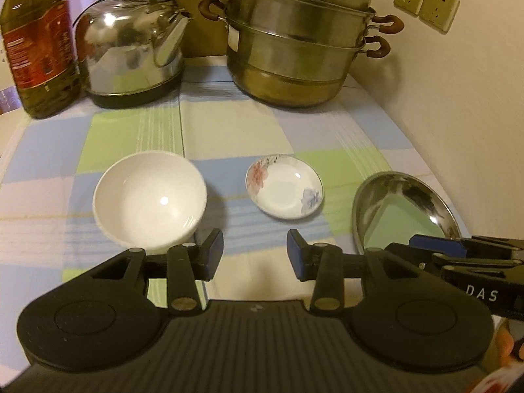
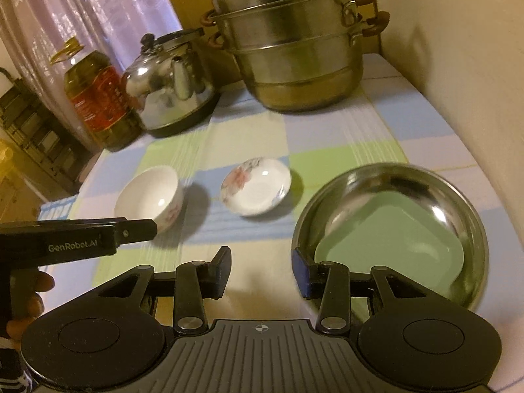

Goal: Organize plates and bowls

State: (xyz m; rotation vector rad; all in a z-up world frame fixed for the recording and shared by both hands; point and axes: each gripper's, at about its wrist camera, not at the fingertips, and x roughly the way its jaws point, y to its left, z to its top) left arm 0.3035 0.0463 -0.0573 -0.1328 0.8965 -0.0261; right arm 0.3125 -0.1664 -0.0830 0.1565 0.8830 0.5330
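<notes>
A white bowl [image 1: 150, 196] [image 2: 149, 193] stands upright on the checked cloth at the left. Right of it lies a small floral dish [image 1: 285, 190] [image 2: 257, 186]. Further right, a steel plate [image 1: 360, 196] [image 2: 304, 222] holds a green square plate [image 1: 402, 222] [image 2: 386, 232]. My left gripper [image 1: 254, 252] [image 2: 150, 227] hovers open just in front of the bowl and dish, nothing between its fingers. My right gripper [image 2: 260, 268] [image 1: 432, 245] is open too, with its right finger at the steel plate's near rim and its jaws bare.
At the back stand an oil bottle [image 1: 36, 42], a steel kettle [image 1: 131, 42] and a stacked steamer pot [image 1: 294, 39]. A wall [image 1: 458, 131] with sockets [image 1: 425, 1] runs along the right edge of the table. A person's hand [image 2: 29, 298] holds the left gripper.
</notes>
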